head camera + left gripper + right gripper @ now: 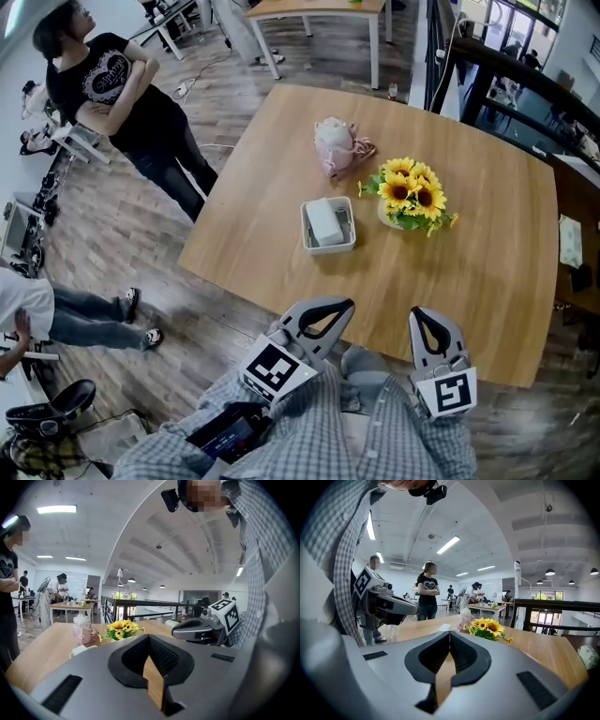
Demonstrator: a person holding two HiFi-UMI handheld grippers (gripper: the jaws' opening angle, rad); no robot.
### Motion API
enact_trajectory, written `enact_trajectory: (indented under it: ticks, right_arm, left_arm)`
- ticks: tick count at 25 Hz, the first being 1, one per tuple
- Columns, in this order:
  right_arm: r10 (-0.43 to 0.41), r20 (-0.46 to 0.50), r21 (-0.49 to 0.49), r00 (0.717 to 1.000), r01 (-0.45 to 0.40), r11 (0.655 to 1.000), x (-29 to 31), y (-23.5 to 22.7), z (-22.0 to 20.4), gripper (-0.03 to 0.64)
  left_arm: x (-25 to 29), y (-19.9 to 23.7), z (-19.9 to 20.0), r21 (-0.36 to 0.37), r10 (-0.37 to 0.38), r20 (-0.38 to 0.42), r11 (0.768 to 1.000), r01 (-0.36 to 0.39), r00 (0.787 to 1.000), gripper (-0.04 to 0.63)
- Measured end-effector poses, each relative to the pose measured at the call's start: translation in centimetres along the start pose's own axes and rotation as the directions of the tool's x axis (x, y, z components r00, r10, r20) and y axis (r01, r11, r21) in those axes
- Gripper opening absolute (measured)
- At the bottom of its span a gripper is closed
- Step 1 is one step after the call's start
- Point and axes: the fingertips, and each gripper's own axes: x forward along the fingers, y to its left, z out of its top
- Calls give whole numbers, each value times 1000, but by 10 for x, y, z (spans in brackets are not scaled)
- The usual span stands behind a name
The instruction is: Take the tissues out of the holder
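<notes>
Evidently pre-approach: left hand-held gripper (330,314) and right hand-held gripper (429,321), jaws together and empty, hang nearer than the tissue holder (328,226).

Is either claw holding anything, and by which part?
Nothing is held: left claw and right claw are both shut, empty, short of the tissue holder.

Head view steeply down over table (469,244); gripper views low, near-level, both sharing sunflowers (487,627), perhaps holder (443,628)

Open office, wood furniture
A wooden table (469,234) is set on grey plank flooring (141,244); a black railing (140,603) is seen behind it, and ceiling strip lights (56,509) are lit.
</notes>
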Motion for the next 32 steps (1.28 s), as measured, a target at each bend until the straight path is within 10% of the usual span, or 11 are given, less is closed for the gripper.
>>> enact_trajectory:
  ticks: [13, 27, 32]
  right_arm:
    - [-15, -32, 54, 999, 17, 998, 13, -31, -6, 12]
    - [-97, -63, 68, 993, 102, 992, 61, -49, -2, 12]
    - [-104, -102, 61, 989, 111, 992, 74, -50, -6, 12]
  left_arm:
    - [19, 38, 8, -29, 79, -8, 996, -79, 997, 6]
    - [37, 135, -12, 127, 83, -149, 990, -64, 985, 9]
    - [46, 155, -17, 135, 34, -188, 991, -9, 982, 139]
